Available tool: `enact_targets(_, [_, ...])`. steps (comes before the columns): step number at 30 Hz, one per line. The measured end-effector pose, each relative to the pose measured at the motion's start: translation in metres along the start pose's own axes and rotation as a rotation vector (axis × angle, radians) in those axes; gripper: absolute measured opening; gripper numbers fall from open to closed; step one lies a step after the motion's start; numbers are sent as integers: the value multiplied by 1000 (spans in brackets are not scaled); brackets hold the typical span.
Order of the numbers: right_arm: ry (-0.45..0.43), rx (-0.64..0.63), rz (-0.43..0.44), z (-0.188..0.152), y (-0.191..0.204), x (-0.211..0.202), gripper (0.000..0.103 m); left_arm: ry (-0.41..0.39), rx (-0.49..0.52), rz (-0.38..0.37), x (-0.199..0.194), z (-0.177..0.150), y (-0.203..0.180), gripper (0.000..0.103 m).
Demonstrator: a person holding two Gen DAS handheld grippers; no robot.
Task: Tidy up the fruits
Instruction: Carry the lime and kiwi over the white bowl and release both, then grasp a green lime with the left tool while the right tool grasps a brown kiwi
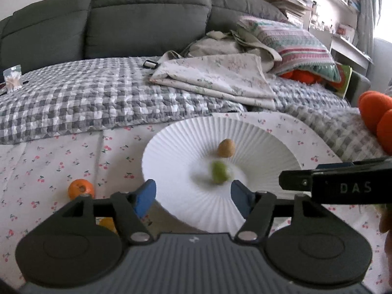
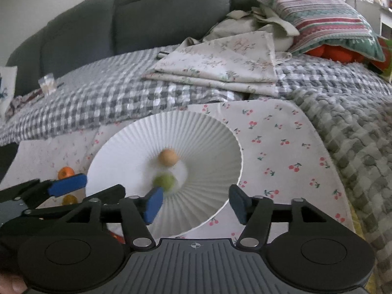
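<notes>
I'm hovering over the white fluted plate (image 2: pixel 210 132), its near rim sitting between both jaws. The right gripper (image 2: pixel 194 202) and left gripper (image 1: pixel 192 196) are spreading wide, holding nothing. A tan fruit (image 2: pixel 167 157) and green fruit (image 2: pixel 164 181) (blurred) are lying mid-plate; an orange (image 1: pixel 80 188) is lying off its left edge.

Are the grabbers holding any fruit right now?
No, nothing is held. Both the left gripper and the right gripper have open jaws with nothing between them. The green fruit lies blurred in the plate.
</notes>
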State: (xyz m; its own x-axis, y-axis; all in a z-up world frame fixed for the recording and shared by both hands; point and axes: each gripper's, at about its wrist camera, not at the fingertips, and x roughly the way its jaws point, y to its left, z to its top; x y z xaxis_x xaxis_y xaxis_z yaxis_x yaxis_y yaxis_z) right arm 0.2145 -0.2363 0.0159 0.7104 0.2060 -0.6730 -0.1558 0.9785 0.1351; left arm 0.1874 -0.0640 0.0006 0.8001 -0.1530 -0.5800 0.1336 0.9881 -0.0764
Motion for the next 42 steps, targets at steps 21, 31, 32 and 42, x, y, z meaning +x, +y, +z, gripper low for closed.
enact_targets(21, [-55, 100, 47, -22, -9, -94, 85, 111, -11, 74, -83, -75, 15, 74])
enact_targets(31, [-51, 63, 90, -42, 18, -116, 87, 98, -7, 64, -104, -86, 13, 74])
enact_targets(32, [-46, 64, 94, -44, 21, -116, 87, 99, 0, 62, -104, -86, 12, 74])
enact_targets(42, [13, 53, 127, -57, 38, -107, 87, 128, 92, 53, -88, -97, 0, 67])
